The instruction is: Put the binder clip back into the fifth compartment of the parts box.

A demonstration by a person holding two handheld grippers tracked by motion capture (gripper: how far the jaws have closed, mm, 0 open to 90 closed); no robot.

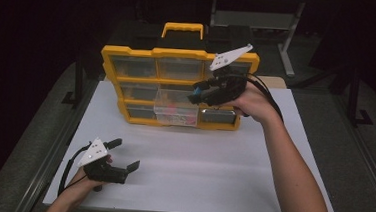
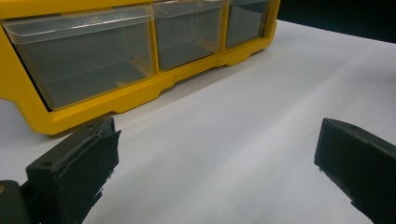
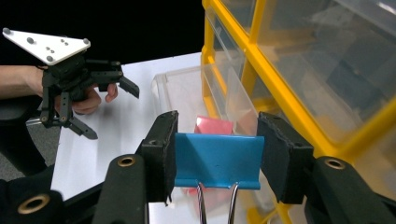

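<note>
pinching a blue binder clip (image 3: 218,160) between both pads, the right tongs (image 3: 217,154) hang over the pulled-out clear drawer (image 3: 184,91).

The blue clip (image 3: 218,161) has wire handles that run off the bottom edge of the right gripper view. The small things in the pulled-out clear drawer (image 1: 176,113) are too tiny and blurry to tell in the high view.
</note>
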